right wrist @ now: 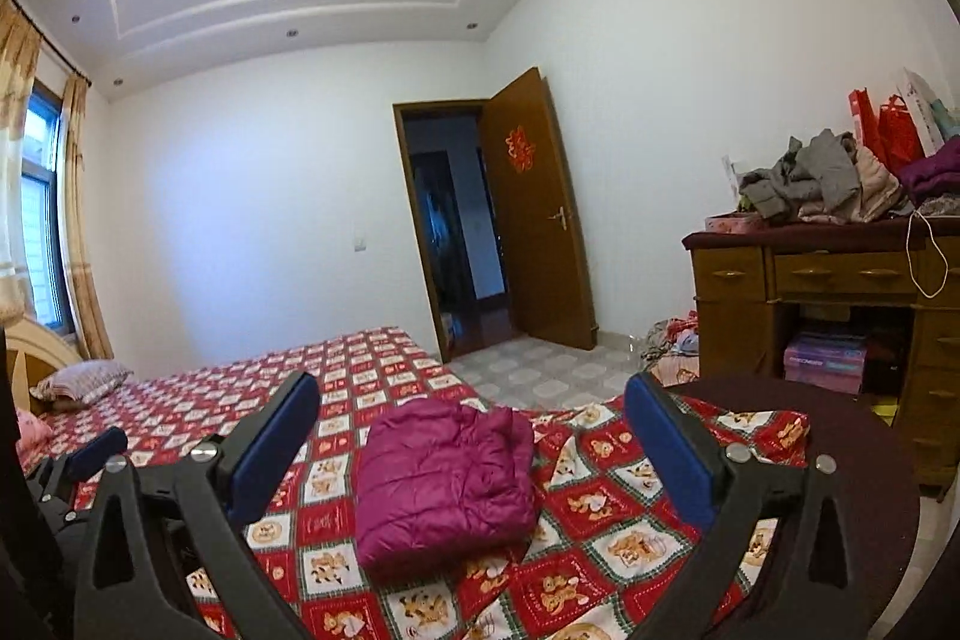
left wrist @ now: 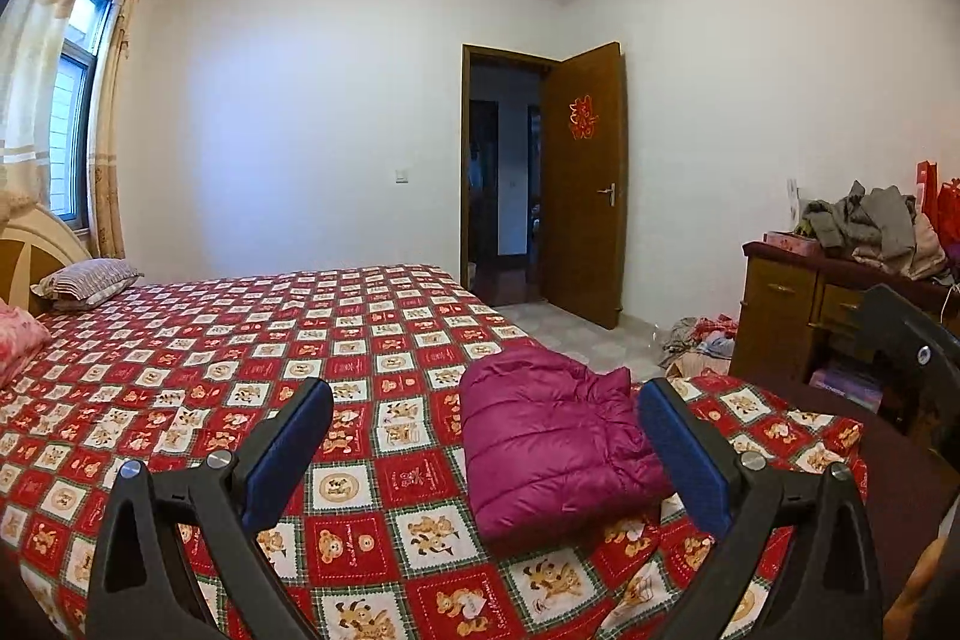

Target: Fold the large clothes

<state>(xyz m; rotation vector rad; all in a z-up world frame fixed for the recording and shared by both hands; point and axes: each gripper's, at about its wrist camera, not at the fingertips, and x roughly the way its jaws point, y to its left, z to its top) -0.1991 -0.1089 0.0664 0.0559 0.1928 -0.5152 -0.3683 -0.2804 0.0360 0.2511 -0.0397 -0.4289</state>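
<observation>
A magenta puffer jacket (left wrist: 552, 436) lies folded into a compact rectangle on the red patterned bedsheet (left wrist: 252, 340) near the bed's foot corner. It also shows in the right wrist view (right wrist: 444, 478). My left gripper (left wrist: 486, 394) is open and empty, held above the bed with the jacket between and beyond its blue pads (left wrist: 288, 448). My right gripper (right wrist: 471, 388) is open and empty, hovering just short of the jacket. Part of the left gripper (right wrist: 90, 454) shows at the right wrist view's left edge.
A wooden dresser (right wrist: 840, 280) piled with clothes (right wrist: 828, 184) stands at the right. More clothes lie on the floor (right wrist: 672, 346) beside it. Pillows (left wrist: 84, 280) sit at the headboard. An open door (left wrist: 582, 184) is behind the bed.
</observation>
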